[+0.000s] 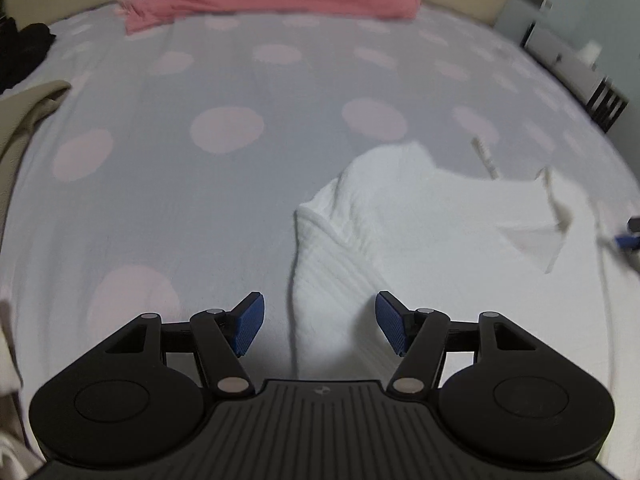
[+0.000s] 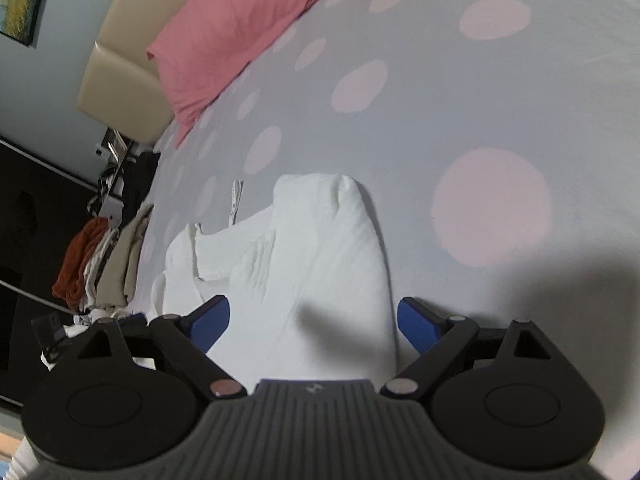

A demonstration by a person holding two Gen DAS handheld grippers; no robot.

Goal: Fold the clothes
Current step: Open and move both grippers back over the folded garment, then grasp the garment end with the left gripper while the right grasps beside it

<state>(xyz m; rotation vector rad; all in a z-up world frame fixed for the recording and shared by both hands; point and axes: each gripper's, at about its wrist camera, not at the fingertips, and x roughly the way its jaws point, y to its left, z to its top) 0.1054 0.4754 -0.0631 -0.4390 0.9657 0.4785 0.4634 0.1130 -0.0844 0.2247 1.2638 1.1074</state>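
white garment (image 1: pixel 420 216) lying rumpled on the dotted bedsheet (image 1: pixel 200 184), left gripper (image 1: pixel 320 324) hovering wide open and empty, right gripper (image 2: pixel 314 324) hanging open above it, gripping nothing

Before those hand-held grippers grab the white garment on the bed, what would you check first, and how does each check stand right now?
1. Left hand-held gripper empty, jaws apart: ok.
2. Right hand-held gripper empty, jaws apart: ok.
3. White garment lying flat for folding: not ok, bunched and creased.
4. Polka-dot bedsheet bare beside it for spreading: ok.
5. Garment's drawstring tucked away: not ok, it trails onto the sheet.
6. Which edge is hem or waistband: cannot tell.
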